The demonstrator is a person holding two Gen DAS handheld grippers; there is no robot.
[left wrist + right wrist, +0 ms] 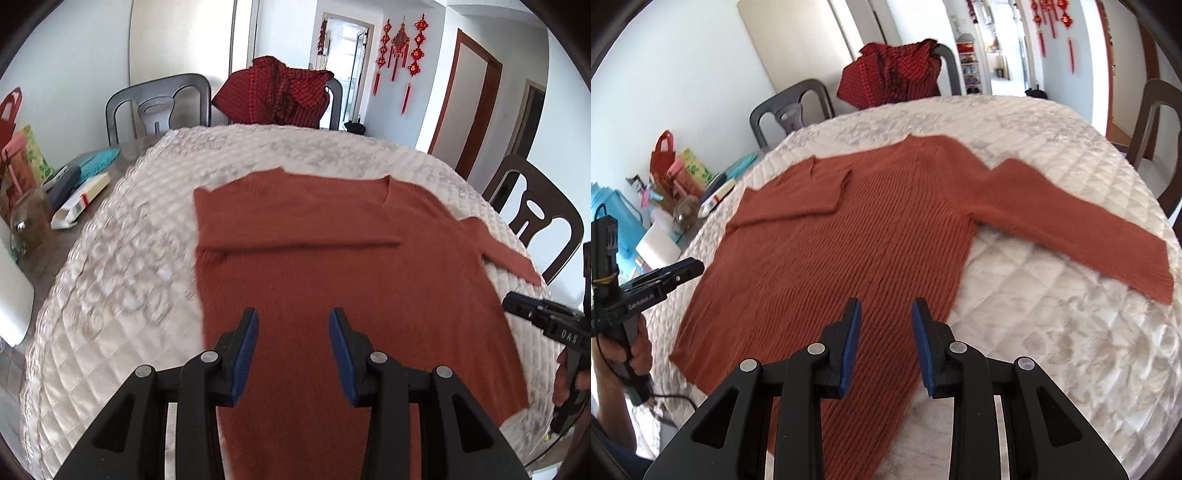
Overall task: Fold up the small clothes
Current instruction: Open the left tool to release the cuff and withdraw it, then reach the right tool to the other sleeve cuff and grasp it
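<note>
My left gripper (293, 321) pointed steeply downward, its jaws parted with nothing between the blue pads (246, 347). My right gripper (886, 314) tilted down likewise, jaws apart and empty. A hand (626, 354) gripped the left gripper's handle.

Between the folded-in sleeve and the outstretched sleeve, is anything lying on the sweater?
No. Between the folded-in sleeve and the outstretched sleeve, only the sweater's bare ribbed chest shows, clearest in the right wrist view.
</note>
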